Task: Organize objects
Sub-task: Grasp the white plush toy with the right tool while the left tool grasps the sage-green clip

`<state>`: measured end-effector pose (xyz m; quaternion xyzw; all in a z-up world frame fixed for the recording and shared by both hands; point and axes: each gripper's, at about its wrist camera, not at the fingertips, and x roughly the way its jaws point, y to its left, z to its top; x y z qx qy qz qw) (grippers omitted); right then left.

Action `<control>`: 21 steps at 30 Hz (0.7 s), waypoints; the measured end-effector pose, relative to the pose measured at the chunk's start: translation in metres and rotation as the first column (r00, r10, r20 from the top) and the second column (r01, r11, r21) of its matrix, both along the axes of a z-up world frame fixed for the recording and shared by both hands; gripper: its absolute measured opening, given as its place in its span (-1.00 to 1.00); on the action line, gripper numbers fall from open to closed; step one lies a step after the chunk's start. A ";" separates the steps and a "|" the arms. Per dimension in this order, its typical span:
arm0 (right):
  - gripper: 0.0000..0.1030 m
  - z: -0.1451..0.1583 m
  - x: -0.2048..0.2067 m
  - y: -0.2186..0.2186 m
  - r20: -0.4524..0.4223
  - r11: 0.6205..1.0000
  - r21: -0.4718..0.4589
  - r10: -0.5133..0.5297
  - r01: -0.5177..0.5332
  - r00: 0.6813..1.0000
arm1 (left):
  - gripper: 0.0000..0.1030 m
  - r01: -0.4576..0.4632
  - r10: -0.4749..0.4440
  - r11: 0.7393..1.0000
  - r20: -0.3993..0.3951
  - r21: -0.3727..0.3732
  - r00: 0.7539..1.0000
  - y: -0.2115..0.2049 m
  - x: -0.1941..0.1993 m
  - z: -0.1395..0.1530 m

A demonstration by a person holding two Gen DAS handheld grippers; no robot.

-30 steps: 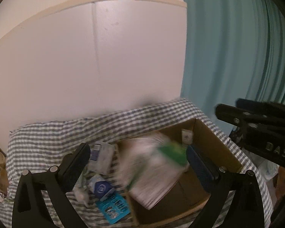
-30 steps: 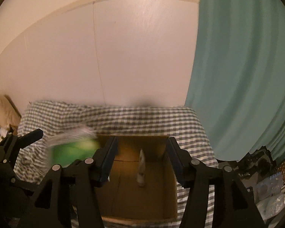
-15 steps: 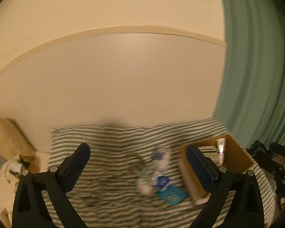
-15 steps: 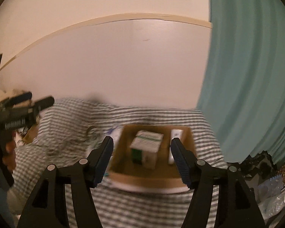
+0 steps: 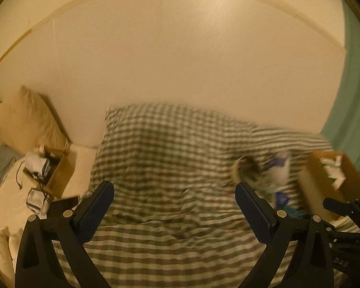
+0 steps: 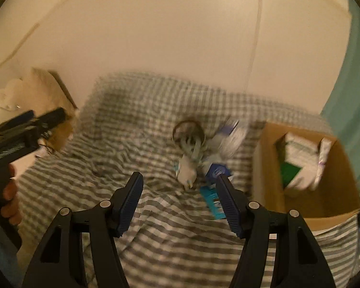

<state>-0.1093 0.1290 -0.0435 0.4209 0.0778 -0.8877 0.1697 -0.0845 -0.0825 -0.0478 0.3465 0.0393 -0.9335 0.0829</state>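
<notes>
A cardboard box (image 6: 264, 168) stands on the checked bedspread (image 6: 132, 148) at the right, with a white and green package (image 6: 300, 160) inside. It also shows in the left wrist view (image 5: 309, 187). A blurred pile of small white and blue items (image 6: 204, 153) lies left of the box, with a teal card (image 6: 213, 201) in front. The pile shows in the left wrist view (image 5: 273, 175) too. My right gripper (image 6: 180, 204) is open and empty, above the cloth in front of the pile. My left gripper (image 5: 175, 213) is open and empty, over bare cloth left of the pile.
A cream pillow (image 5: 31, 120) leans on the wall at the far left. Beside it a small box with cables and devices (image 5: 43, 170) sits on a pale sheet. A teal curtain (image 6: 348, 76) hangs at the right. A plain wall rises behind the bed.
The white and green package left my left gripper and now lies in the box. Both grippers have pulled back and swung left, away from the box.
</notes>
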 end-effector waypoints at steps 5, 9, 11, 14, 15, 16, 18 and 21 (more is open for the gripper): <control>0.22 -0.067 -0.043 -0.011 0.104 0.997 0.061 -0.060 0.053 0.993 | 1.00 -0.005 0.004 1.000 0.066 0.017 0.998 -0.008 -0.024 -0.043; 0.22 -0.103 -0.075 -0.017 0.154 0.993 0.093 -0.090 0.076 0.984 | 1.00 0.013 -0.015 1.000 0.095 0.026 0.995 -0.006 -0.040 -0.065; 0.22 -0.115 -0.086 -0.020 0.180 0.991 0.099 -0.104 0.088 0.978 | 1.00 0.010 -0.014 0.999 0.110 0.038 0.994 -0.007 -0.046 -0.074; 0.21 -0.134 -0.106 -0.023 0.226 0.990 0.103 -0.117 0.096 0.967 | 1.00 -0.002 -0.007 0.998 0.136 0.061 0.991 -0.011 -0.053 -0.084; 0.19 -0.139 -0.111 -0.023 0.238 0.990 0.102 -0.119 0.098 0.964 | 1.00 -0.008 -0.002 0.998 0.143 0.069 0.990 -0.012 -0.055 -0.087; 0.17 -0.144 -0.117 -0.022 0.257 0.991 0.087 -0.118 0.099 0.959 | 1.00 -0.015 0.003 0.997 0.149 0.079 0.989 -0.012 -0.056 -0.089; 0.05 -0.150 -0.125 -0.016 0.286 0.992 0.042 -0.128 0.121 0.950 | 1.00 -0.015 0.001 0.996 0.157 0.086 0.988 -0.011 -0.058 -0.094; -0.13 -0.159 -0.128 -0.018 0.309 0.994 0.041 -0.112 0.105 0.944 | 1.00 -0.005 -0.003 0.999 0.167 0.050 0.986 -0.004 -0.059 -0.096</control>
